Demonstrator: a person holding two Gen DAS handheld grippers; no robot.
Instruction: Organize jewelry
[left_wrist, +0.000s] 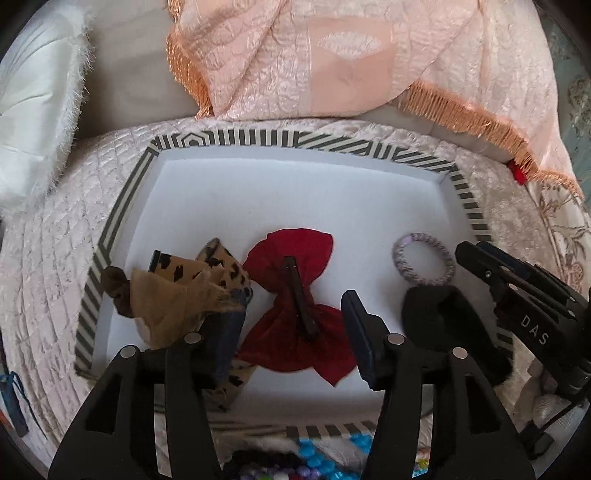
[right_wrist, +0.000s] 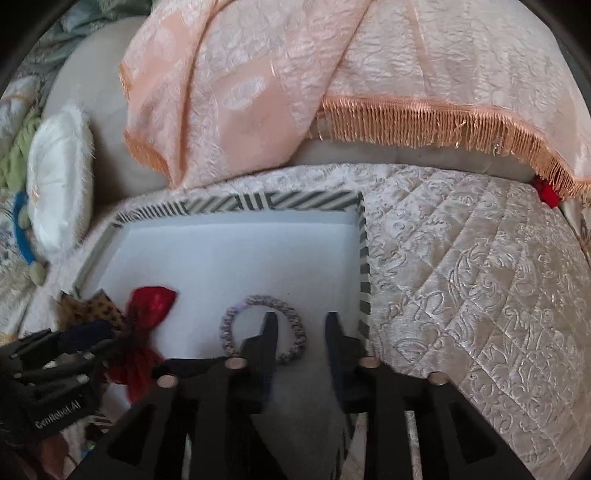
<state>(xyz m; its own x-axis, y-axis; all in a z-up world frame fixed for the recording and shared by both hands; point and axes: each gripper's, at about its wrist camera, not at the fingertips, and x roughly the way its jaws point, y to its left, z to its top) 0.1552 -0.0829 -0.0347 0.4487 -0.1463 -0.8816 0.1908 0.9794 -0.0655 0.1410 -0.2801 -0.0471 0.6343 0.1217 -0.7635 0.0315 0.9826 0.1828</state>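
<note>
— On the quilted cream bedspread (right_wrist: 461, 295): lying flat, taking up most of both views, with a pink fringed throw (left_wrist: 332, 59) draping down at the far side and a white fluffy pillow (left_wrist: 33, 110) sitting far left.

— And in the middle?

— Resting on that bedspread, a white tray (left_wrist: 280, 192) with a black-and-white striped rim, far half showing bare, near half carrying the hair pieces.

— Going through those by size?

— Lying at the near centre of the tray, a red fabric bow (left_wrist: 295, 302) with a dark clip bar across its knot. Sitting just left of it and touching it, a leopard-print bow (left_wrist: 192, 288), crumpled against the left rim. Lying near right, a black scrunchie (left_wrist: 436, 314), partly hidden. Lying just beyond that, toward the right rim, a speckled purple-grey hair tie (left_wrist: 424, 263), flat on the tray floor.

— Grippers?

— Hovering over the red bow, the left gripper (left_wrist: 291, 325), fingers spread wide, gripping nothing, left pad overlapping the leopard bow. Hanging over the near right of the tray, the right gripper (right_wrist: 301, 328), also parted and holding nothing, left finger (right_wrist: 267, 332) overlapping the hair tie's ring, right one near the striped rim.

— Anything smaller?

— Peeking in at the near edge of the left view, blue and mixed-colour beads (left_wrist: 317, 461), outside the tray.
</note>
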